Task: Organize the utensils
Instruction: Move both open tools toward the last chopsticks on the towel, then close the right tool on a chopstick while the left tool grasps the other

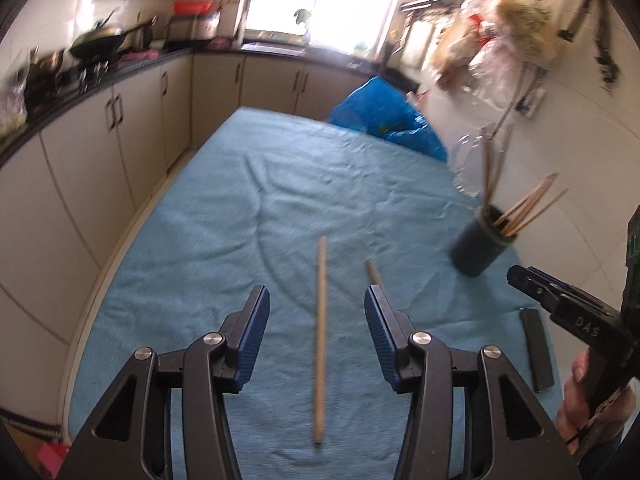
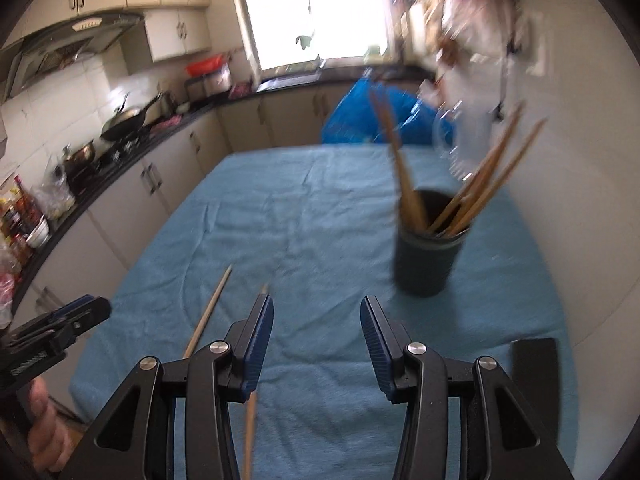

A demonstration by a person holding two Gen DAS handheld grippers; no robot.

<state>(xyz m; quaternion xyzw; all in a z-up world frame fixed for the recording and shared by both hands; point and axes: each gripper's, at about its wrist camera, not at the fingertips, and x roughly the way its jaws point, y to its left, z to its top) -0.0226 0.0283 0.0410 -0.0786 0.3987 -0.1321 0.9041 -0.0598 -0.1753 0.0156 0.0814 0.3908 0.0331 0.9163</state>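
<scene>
Where cabinets [image 1: 140, 128] curve, blue cloth [image 1: 280, 200].

Blue towel [image 1: 248, 216] over table, wok [image 1: 98, 42] on counter, blue bag [image 1: 384, 116]

We see two chopsticks [image 1: 320, 340] lying on the bench [image 1: 240, 220], left of the holder [image 1: 482, 242] with more chopsticks [image 2: 476, 188] in it.

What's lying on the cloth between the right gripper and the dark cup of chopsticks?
Nothing: in the right wrist view only bare blue cloth lies between the right gripper and the dark cup.
</scene>
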